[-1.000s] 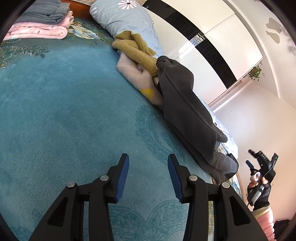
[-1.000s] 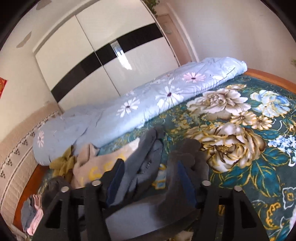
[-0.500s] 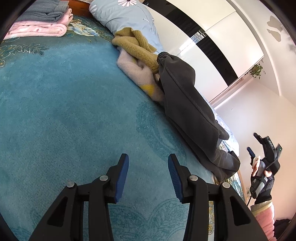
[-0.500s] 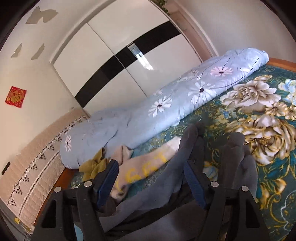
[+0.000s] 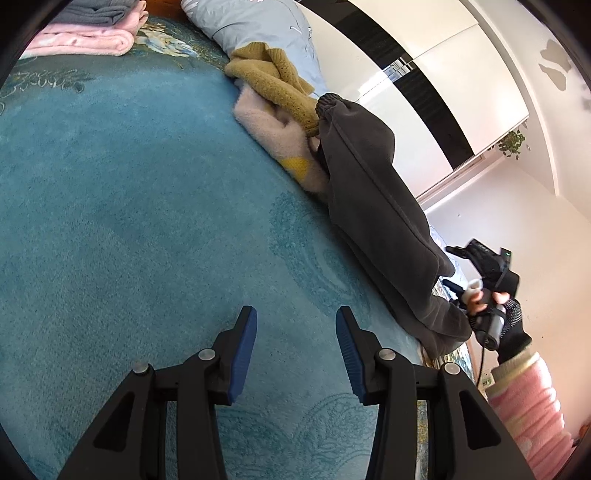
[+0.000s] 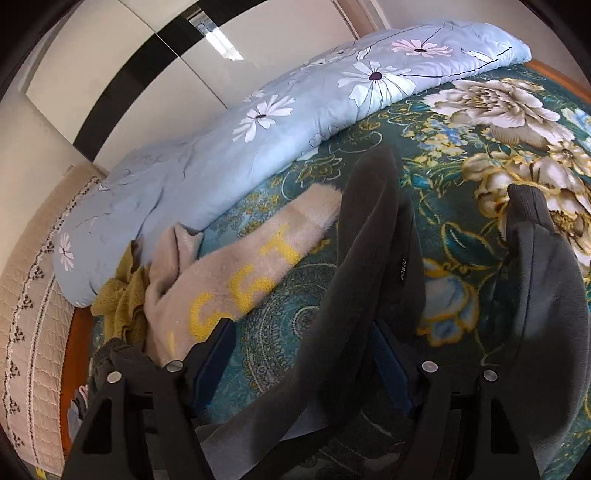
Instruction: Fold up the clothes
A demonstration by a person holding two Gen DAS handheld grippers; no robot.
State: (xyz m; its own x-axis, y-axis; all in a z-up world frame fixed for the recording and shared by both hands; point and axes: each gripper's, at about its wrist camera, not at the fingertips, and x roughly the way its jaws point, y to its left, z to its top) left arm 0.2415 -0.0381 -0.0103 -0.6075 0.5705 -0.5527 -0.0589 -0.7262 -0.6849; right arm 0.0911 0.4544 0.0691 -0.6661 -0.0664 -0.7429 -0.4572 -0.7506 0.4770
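Both grippers were kept unclamped: the left gripper [image 5: 295, 328] was held half-open over the bed [image 5: 129, 221], nothing gripped. The right gripper's [image 6: 299, 354] jaws had just been widened around the dark grey garment [image 6: 369, 229], pads not pressed on it.

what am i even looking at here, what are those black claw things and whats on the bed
Those claws are hand-held grippers, one in each of a person's hands, each carrying a wide-angle camera looking along its fingers.

The left wrist view shows the left gripper open and empty over a teal blanket. At its right edge a gloved hand holds the right gripper.

The right wrist view looks over the right gripper; its jaws have just been opening, and a dark grey garment lies draped between them, not clamped.

Also on the bed: a fuzzy cream garment with yellow letters, a mustard knit, a rolled flowered quilt and a folded pink and grey stack.
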